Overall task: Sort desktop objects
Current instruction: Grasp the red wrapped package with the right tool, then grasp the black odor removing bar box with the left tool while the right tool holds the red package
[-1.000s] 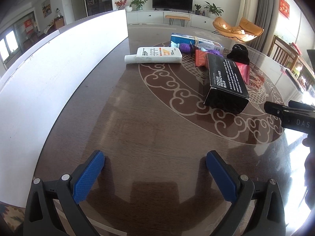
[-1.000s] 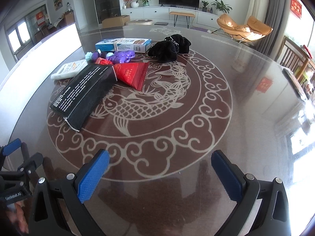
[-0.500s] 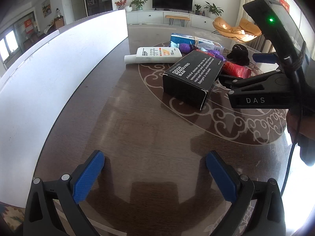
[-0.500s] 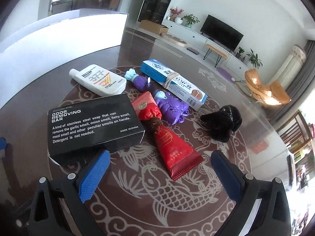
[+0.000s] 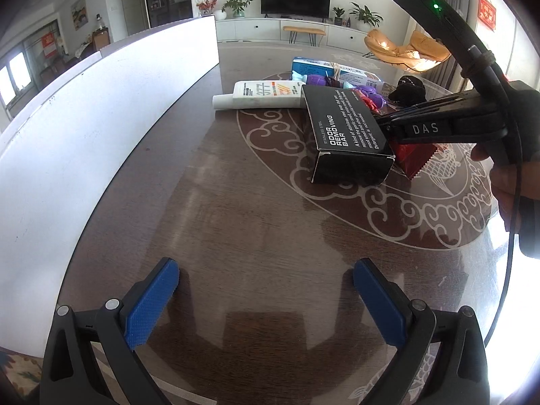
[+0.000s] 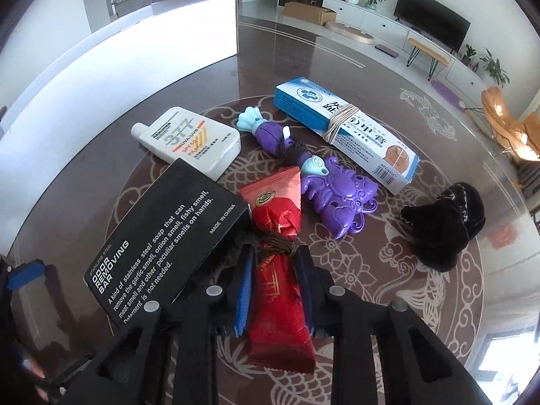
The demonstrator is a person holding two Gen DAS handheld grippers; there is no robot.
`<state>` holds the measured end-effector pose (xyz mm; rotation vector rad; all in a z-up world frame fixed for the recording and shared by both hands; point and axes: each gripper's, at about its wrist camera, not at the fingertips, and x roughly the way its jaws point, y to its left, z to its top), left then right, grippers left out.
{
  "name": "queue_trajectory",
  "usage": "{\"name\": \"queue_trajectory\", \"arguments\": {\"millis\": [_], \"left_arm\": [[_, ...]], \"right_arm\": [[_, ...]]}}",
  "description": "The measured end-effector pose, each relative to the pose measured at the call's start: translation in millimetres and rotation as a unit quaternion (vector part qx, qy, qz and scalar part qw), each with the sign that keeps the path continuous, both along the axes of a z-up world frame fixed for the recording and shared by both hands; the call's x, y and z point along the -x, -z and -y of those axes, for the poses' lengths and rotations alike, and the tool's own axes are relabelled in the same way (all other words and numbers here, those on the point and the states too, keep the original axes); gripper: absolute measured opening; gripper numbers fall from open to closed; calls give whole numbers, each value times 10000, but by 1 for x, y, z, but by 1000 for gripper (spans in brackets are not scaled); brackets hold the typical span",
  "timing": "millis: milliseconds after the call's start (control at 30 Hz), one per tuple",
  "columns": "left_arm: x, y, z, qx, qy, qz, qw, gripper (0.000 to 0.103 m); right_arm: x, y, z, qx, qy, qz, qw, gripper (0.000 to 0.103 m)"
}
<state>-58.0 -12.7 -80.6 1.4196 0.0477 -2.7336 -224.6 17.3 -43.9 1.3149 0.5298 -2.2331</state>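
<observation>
Two grippers are ours here, one in each hand. Our right gripper [image 6: 275, 263] points steeply down at the cluster of things on the dark tabletop [image 5: 256, 222], and its jaws are closing around the red packet [image 6: 278, 270], which lies flat between the blue pads [image 6: 243, 290]; the pads sit against the packet's sides just below the brown cord tied round its middle. Our left gripper [image 5: 266, 298] hovers over a bare stretch of the tabletop near its front edge, its jaws wide apart with nothing between them.

Touching the red packet on its left side lies the black box [image 6: 162, 249], printed with white text, one corner overlapping the white bottle [image 6: 190, 140] beyond it. Past the packet's far end we see a purple toy [image 6: 337, 195] with pale blue parts, and behind that a long blue-and-white box [image 6: 344, 128] bound with a rubber band. A black furry thing [image 6: 445, 226] sits apart to the right, on the patterned ring of the tabletop. A white board [image 5: 101, 108] stands upright along the left edge of the tabletop.

From the left camera we see our right hand [image 5: 516, 175] gripping the handle, with the black box in front of the gripper's tips.
</observation>
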Motion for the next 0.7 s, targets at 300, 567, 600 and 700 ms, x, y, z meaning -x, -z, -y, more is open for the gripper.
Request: {"name": "queue_trajectory", "arguments": {"millis": [300,567,600,700], "left_arm": [[-1,0,0,-3,-1,-4,10000,103],[0,1,-2,5,-1,-6,10000,103],[-1,1,-2,4,4,-9,10000,103],[0,1,-2,2,12,-11,10000,103]], "right_arm": [[-101,6,-84,743,1078,-233,9911,23],[-148,4,-148,843,1632,-569,9813,46],[-148,4,-147,781,1662,-566,9814,61],[-151,7,-141,686,1611,-604,9827,81]]}}
